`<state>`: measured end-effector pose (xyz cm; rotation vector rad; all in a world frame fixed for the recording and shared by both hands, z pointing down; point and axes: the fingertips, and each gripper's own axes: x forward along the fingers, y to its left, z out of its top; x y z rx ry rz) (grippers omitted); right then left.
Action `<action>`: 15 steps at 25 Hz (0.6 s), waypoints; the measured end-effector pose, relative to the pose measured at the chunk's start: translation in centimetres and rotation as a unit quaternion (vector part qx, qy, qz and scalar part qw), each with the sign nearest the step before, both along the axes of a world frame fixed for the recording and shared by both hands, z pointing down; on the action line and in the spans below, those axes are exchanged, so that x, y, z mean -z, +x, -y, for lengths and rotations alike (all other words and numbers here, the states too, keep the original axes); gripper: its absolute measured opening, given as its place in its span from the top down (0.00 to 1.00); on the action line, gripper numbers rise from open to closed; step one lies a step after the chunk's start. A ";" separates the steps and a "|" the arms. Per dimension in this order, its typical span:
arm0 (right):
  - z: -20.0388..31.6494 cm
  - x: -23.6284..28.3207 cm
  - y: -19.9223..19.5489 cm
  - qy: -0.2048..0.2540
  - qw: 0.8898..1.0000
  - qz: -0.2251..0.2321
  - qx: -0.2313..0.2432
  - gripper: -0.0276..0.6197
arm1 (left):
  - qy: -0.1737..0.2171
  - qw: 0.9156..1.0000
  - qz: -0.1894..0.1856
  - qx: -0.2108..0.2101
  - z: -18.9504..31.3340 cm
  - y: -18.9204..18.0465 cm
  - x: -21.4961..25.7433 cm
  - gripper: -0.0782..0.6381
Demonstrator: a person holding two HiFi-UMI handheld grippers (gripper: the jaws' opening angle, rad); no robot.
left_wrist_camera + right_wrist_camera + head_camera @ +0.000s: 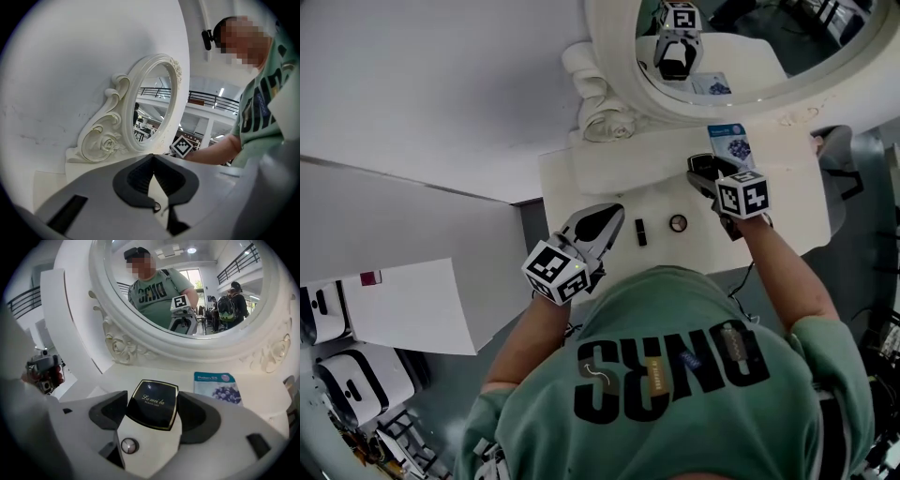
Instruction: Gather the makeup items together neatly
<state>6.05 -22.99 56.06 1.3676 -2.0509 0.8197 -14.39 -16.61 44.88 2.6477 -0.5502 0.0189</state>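
Observation:
A black square compact [153, 405] with gold lettering sits between the jaws of my right gripper [153, 397], which is shut on its two sides. In the head view that gripper [707, 174] is at the table's back right, just in front of a blue sachet [730, 143]. Nearer the front edge lie a black lipstick [641, 232] and a small round pot [678, 223]. The pot [129, 445] also shows below the compact, and the sachet [217, 386] lies to its right. My left gripper [602, 225] hovers left of the lipstick, shut with nothing in it; its pads [140, 177] meet at the tips.
An ornate white oval mirror [609, 103] stands at the back of the white vanity table [558, 183]. The table's left and front edges drop to a grey floor. A white sheet [412, 305] and white devices [352, 384] lie on the floor at the left.

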 end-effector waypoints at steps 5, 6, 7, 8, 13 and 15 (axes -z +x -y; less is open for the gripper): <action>-6.7 -2.5 2.5 -0.017 1.000 0.001 -0.002 0.45 | -0.007 1.000 -0.001 -0.028 -1.3 2.2 -0.5 0.88; -7.8 -3.5 3.0 -0.023 1.000 0.000 -0.003 0.45 | -0.009 0.999 0.001 -0.034 -1.6 2.6 -0.7 0.88; -8.8 -4.6 3.5 -0.029 1.000 -0.003 -0.003 0.45 | -0.010 0.999 0.003 -0.039 -1.9 3.0 -0.9 0.88; -9.7 -5.7 3.9 -0.035 0.999 -0.006 -0.002 0.45 | -0.012 0.999 0.006 -0.044 -2.1 3.3 -1.0 0.88; -12.6 -10.3 4.9 -0.062 0.998 -0.017 0.000 0.45 | -0.015 0.998 0.021 -0.060 -3.5 4.3 -1.1 0.88; -13.0 -11.5 5.3 -0.067 0.998 -0.019 -0.003 0.45 | -0.016 0.998 0.026 -0.062 -3.8 4.5 -1.1 0.88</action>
